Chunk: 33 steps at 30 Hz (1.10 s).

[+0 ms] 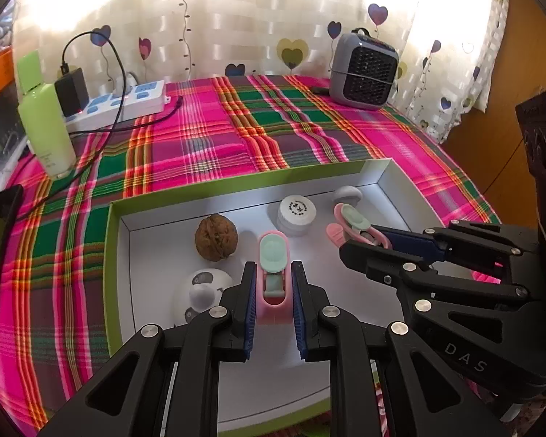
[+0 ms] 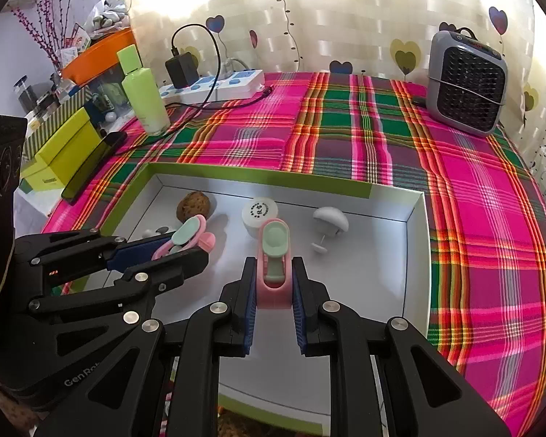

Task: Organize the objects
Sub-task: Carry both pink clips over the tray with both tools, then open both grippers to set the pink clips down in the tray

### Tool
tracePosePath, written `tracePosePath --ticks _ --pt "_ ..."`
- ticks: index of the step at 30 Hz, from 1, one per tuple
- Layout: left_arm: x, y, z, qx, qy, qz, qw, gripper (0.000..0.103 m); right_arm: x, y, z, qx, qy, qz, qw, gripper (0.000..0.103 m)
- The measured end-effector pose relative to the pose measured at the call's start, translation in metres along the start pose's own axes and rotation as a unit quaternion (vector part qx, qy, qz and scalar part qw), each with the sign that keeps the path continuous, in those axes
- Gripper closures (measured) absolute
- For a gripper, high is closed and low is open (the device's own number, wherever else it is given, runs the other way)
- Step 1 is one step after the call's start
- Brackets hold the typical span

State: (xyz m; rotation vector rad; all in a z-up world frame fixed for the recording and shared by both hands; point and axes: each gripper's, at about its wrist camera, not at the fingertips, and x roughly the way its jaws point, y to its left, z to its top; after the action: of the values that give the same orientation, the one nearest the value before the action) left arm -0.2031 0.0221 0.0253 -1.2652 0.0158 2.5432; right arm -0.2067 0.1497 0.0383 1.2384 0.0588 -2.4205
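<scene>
left gripper (image 1: 272, 287): fingers clamped on a pink clip with mint pad (image 1: 273, 273), held over the box; the clip's long axis runs along the fingers, mint end pointing away toward the far wall of the box, tail end hidden between the blue pads.
right gripper (image 2: 272, 286): fingers clamped on a second pink-and-mint clip (image 2: 273, 266), same pose, mint oval forward, pink body low between the pads.
cross view: in the left wrist view the right gripper comes in from the right, and its clip reads as pink loops plus a mint pad, partly covered by the finger tips.
box (image 1: 118, 240): shallow, white inside, green outer rim, on the table; near edge cut off behind the gripper arms.
walnut (image 1: 216, 237): brown, wrinkled, inside box toward the far-left part.
white round jar (image 1: 295, 215): inside the box near the far wall, printed lid, text too small to read.
white mushroom-shaped piece (image 2: 329, 224): in the box, right of the jar, tilted on its stem.
white rounded item (image 1: 207, 287): near left in box, half hidden by a finger, can't tell what it is.
table (image 1: 207, 138): pink/green plaid cloth.
far items: green bottle (image 1: 47, 127), power strip (image 1: 127, 103) with black charger, grey fan heater (image 1: 362, 69), heart curtain (image 1: 236, 18).
</scene>
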Motion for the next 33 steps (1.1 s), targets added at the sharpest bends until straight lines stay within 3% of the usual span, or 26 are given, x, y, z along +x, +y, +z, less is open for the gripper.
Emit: tracePosePath --ticks 25,33 --pt "0.012 0.004 0.002 -0.006 0.015 0.010 0.9998 0.087 0.018 -0.004 0.001 -0.003 0.018 -0.012 1.000 0.085" --pt "0.014 0.004 0.002 -0.007 0.017 0.012 0.9997 0.082 0.017 -0.003 0.001 -0.004 0.019 -0.014 1.000 0.085"
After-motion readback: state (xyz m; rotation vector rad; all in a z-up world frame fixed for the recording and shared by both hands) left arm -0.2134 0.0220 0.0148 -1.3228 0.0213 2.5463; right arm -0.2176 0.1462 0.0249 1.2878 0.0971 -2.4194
